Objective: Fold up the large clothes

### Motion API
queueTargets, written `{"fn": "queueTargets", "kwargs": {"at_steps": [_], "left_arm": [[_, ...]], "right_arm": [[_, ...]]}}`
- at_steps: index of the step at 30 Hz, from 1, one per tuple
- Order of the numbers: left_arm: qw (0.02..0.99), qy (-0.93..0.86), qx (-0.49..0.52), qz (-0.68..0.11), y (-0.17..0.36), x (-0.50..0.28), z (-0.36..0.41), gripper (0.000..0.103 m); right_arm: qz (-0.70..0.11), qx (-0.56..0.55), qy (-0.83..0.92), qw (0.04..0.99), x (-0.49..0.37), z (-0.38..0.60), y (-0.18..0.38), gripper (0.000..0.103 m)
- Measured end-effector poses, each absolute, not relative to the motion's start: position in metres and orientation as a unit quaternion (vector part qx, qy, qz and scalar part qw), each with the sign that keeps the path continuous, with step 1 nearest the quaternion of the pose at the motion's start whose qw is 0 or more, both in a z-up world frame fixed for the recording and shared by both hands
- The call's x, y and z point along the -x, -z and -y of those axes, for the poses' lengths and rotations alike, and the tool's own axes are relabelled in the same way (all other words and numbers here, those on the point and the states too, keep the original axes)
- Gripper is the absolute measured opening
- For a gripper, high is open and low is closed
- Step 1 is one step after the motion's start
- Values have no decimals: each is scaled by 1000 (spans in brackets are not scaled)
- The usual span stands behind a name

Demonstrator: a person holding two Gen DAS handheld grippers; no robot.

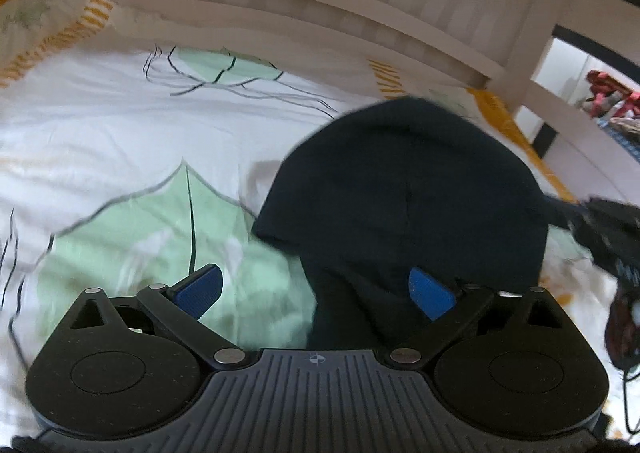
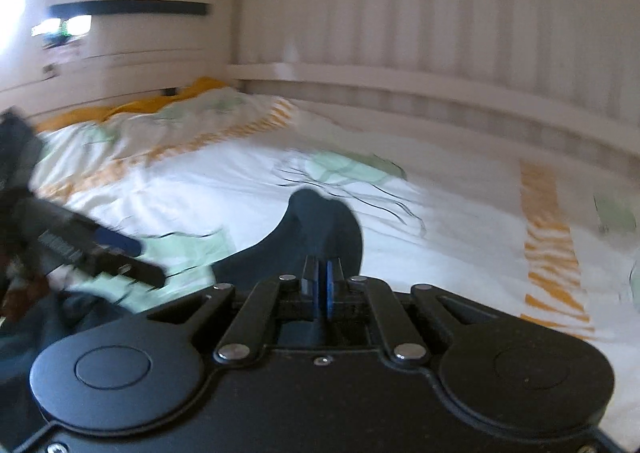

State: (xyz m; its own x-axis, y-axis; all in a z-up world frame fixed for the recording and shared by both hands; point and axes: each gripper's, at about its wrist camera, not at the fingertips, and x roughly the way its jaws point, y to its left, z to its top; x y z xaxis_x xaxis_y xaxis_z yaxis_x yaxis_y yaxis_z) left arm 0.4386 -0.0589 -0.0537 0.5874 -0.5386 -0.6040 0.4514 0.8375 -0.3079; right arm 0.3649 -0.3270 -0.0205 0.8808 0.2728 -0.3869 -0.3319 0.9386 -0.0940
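We held the left gripper [image 1: 316,293] with its blue-padded fingers [image 1: 200,291] spread wide, nothing pinched between them. The dark navy fabric garment [image 1: 404,189] lay partly ahead of it, bunched into a rounded hump on the white quilt printed with pale green leaves and orange stripes [image 1: 120,125]. The right gripper [image 2: 320,285] had its jaws pressed together; a fold of the garment rose just beyond the tips, but through the blur we could not tell whether cloth was caught between the pads. In the right wrist view the left gripper showed at the left edge, apart from the right one. To the left of the garment the quilt spread wide and flat. The far edge of the bed met a white slatted wooden rail [image 1: 280,9], and the orange-striped hem [image 2: 552,241] marked the quilt's right side.
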Motion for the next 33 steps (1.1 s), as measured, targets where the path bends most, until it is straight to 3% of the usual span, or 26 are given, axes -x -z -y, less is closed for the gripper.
{"fn": "queueTargets", "kwargs": {"at_steps": [8,13,14,16,17,18,19,25,31,32,33], "left_arm": [[863,295,121,-391,61,-388,11,102],[855,292,122,-410,66,-368,-1,102],[854,291,126,-412,65,-366,-3,102],[853,288,134,-414,63,-366,-2,102],[852,288,137,-415,61,-368,0,102],[852,289,139,-413,61,-367,1,102],[853,288,141,-411,59,-370,5,102],[857,281,145,-408,58,-371,18,102],[847,276,165,-423,65,-372,23,102],[846,276,165,-426,66,-372,24,102],[845,276,165,-428,67,-371,25,102]], "right_arm": [[-231,150,-216,937,-254,303,44,8],[-302,88,-197,928,-234,312,61,9],[-306,61,-185,932,-233,316,60,15],[-325,-18,-159,932,-237,328,57,39],[-326,-52,-147,933,-239,333,56,58],[-324,-81,-137,932,-242,337,55,71],[-325,-104,-130,931,-245,341,56,73],[-334,-309,-118,883,-259,356,79,73],[-317,-393,-88,858,-287,350,93,73],[-315,-397,-80,858,-291,352,91,67],[-309,-396,-74,862,-297,354,88,45]]}}
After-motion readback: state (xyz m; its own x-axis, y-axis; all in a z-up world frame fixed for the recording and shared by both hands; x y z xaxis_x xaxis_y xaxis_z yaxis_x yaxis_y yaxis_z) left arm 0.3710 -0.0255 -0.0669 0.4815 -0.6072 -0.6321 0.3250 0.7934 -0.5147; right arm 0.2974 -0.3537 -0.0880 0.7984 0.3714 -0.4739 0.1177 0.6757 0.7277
